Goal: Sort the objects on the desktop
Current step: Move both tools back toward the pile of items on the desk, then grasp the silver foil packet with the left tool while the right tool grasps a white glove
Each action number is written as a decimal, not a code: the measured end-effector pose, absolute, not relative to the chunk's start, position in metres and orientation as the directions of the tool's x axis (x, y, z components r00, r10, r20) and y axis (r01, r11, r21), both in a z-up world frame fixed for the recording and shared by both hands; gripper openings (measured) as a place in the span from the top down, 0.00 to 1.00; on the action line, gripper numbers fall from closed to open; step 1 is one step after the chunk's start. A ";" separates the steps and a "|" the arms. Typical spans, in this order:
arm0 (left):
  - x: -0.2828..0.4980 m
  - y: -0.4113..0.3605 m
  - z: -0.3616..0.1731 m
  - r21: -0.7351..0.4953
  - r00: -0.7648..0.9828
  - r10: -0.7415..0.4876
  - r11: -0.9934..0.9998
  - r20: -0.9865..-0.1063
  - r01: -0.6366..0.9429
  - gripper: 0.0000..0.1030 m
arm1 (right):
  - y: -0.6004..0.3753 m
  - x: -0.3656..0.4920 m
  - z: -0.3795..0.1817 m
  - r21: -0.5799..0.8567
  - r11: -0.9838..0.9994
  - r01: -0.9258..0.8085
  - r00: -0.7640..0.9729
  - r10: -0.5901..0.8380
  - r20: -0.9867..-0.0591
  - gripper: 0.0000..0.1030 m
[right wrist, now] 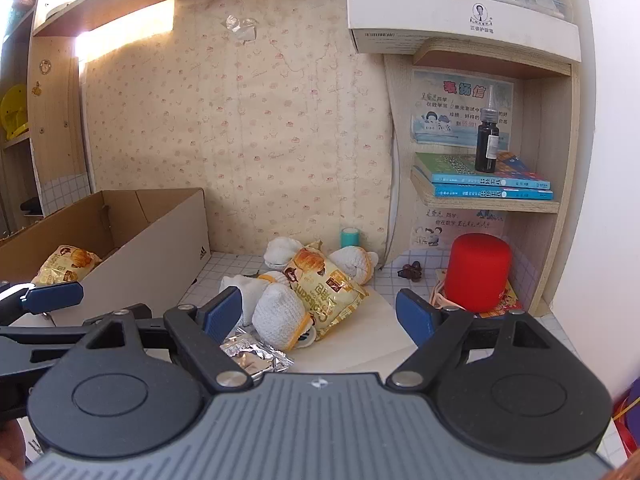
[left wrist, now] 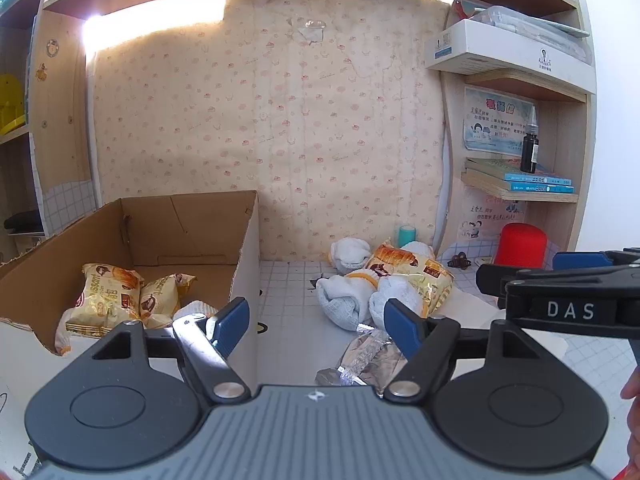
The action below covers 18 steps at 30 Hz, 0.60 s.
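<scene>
Here both tongs, left (left wrist: 316, 322) and right (right wrist: 320, 312), gape empty near the pile (right wrist: 304, 292). The box (left wrist: 248, 264) waits left for snacks.

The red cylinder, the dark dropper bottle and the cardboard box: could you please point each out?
red cylinder (right wrist: 478, 272), right wrist view, middle of its side.
dark dropper bottle (right wrist: 487, 148), right wrist view, on its body.
cardboard box (left wrist: 245, 268), left wrist view, its right wall.

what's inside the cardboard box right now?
The box holds two croissant packs and part of a white rolled sock beside them. The near wall and the left hand-held gripper hide the rest of the floor.
</scene>
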<state>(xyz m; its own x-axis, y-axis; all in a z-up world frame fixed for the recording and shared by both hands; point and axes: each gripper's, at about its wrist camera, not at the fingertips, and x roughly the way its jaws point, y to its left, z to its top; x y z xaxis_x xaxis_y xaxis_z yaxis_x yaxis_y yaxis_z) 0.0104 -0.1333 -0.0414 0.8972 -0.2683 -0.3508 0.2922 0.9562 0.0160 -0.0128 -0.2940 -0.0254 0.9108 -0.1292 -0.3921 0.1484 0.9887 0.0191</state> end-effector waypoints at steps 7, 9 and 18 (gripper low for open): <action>-0.004 -0.145 -0.046 0.028 0.888 -0.316 0.938 -0.333 0.345 0.23 | -0.302 -0.014 -0.035 0.024 0.987 0.160 0.901 -0.136 -0.412 0.20; -0.003 -0.149 -0.051 0.025 0.877 -0.334 0.931 -0.346 0.365 0.23 | -0.306 -0.016 -0.036 0.028 0.985 0.172 0.900 -0.146 -0.411 0.20; 0.018 -0.167 -0.075 0.043 0.830 -0.388 0.897 -0.400 0.440 0.23 | -0.323 -0.016 -0.043 0.038 0.978 0.206 0.890 -0.171 -0.424 0.20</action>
